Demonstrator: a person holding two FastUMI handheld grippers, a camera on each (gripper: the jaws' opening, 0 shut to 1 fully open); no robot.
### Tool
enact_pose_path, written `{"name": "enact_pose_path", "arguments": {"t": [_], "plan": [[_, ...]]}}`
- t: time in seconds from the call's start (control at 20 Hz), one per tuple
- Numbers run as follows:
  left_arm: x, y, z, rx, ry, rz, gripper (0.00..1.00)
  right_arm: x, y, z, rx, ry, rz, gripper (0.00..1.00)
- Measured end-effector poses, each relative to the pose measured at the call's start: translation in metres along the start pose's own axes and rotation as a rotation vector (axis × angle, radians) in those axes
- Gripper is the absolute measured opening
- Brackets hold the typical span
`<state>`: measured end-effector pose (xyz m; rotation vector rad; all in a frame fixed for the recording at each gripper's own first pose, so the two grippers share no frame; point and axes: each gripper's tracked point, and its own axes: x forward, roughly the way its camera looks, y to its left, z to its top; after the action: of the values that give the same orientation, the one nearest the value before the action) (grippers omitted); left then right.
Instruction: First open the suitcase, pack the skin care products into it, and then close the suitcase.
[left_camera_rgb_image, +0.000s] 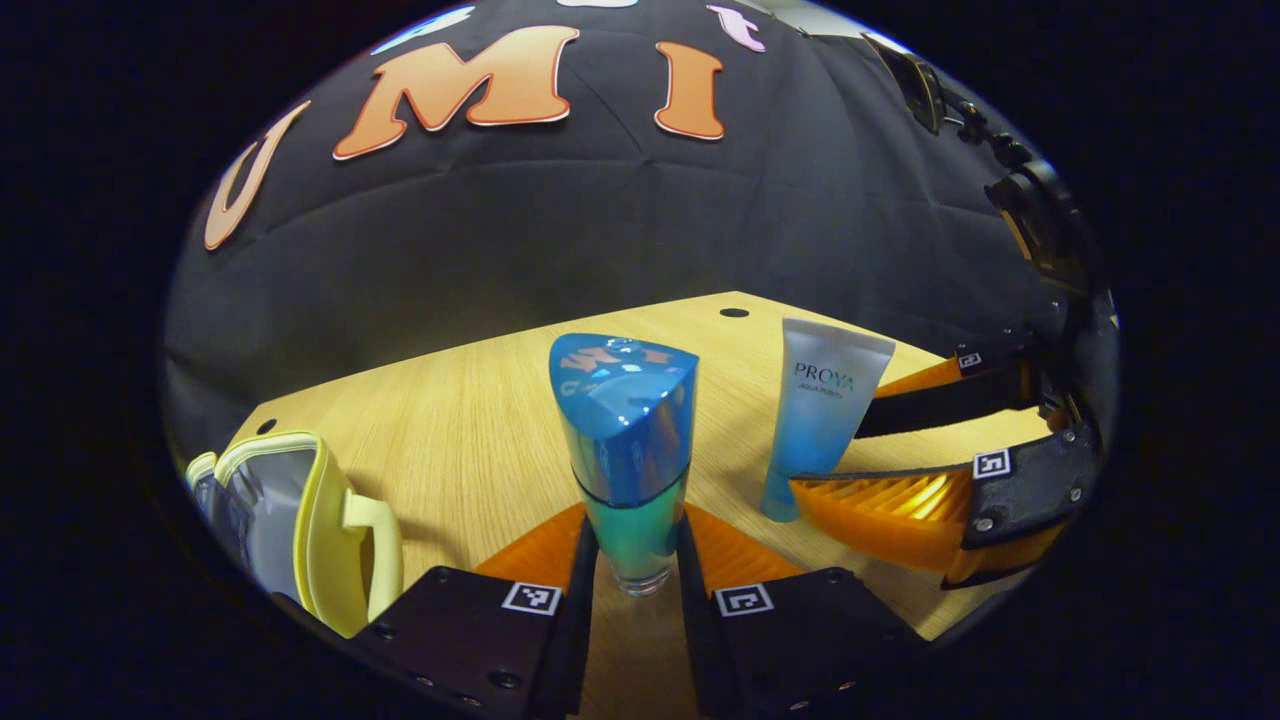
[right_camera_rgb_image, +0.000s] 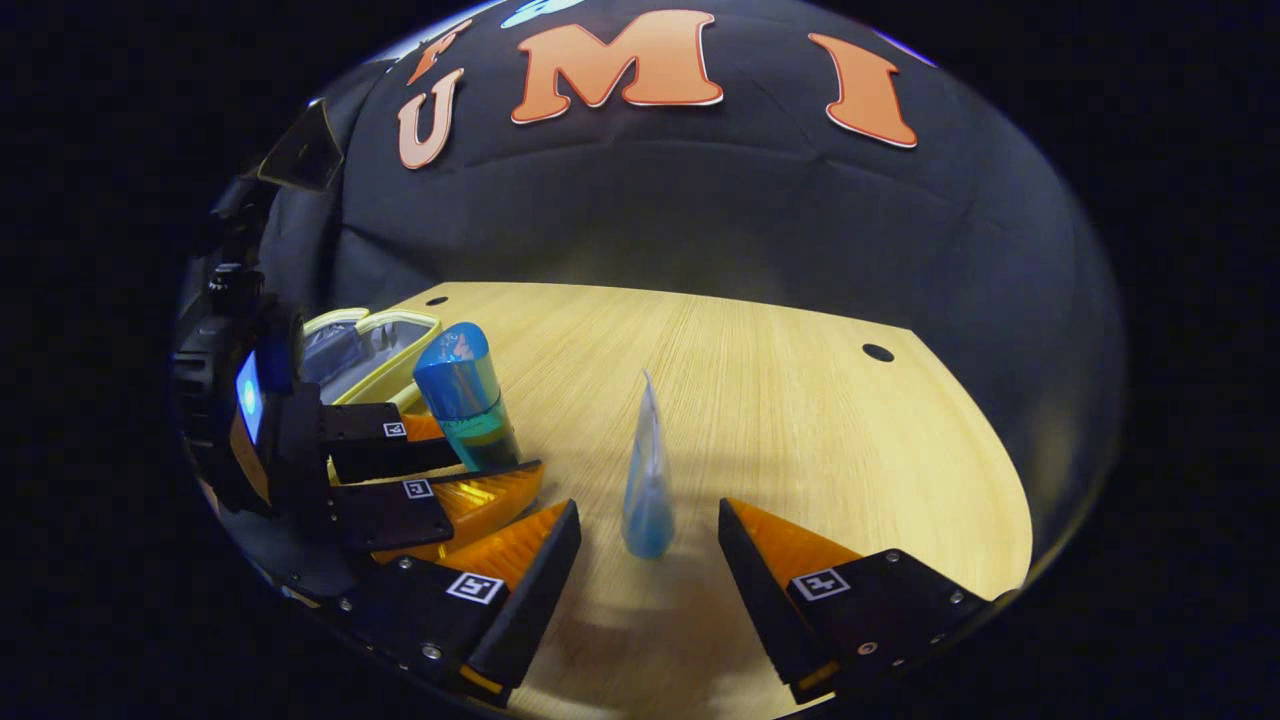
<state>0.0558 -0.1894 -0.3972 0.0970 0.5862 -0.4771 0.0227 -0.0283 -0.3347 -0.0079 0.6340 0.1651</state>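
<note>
A blue bottle with a glossy slanted cap stands upright on the wooden table. My left gripper is shut on its lower part, both fingers against its sides. To its right stands a pale blue tube, cap down. In the right gripper view this tube shows edge-on between the fingers of my right gripper, which is open with a gap on each side. The yellow suitcase lies open at the left, and shows again as the suitcase behind the bottle.
The table reaches back to the black cloth wall, with small round holes near its corners. My right gripper comes in from the right in the left gripper view. My left gripper stands at the left in the right gripper view.
</note>
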Motion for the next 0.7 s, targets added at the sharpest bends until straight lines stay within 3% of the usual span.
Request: {"name": "enact_pose_path", "arguments": {"t": [0.3, 0.35, 0.7], "plan": [[-0.022, 0.018, 0.027, -0.01, -0.045, 0.037, 0.43, 0.013, -0.003, 0.002, 0.03, 0.007, 0.003, 0.54], [-0.025, 0.02, 0.035, -0.014, -0.058, 0.043, 0.41, 0.016, -0.002, 0.001, 0.046, 0.009, 0.003, 0.38], [-0.067, 0.048, 0.089, -0.029, -0.121, 0.098, 0.41, -0.009, 0.017, 0.039, 0.048, -0.019, 0.055, 0.34]]}}
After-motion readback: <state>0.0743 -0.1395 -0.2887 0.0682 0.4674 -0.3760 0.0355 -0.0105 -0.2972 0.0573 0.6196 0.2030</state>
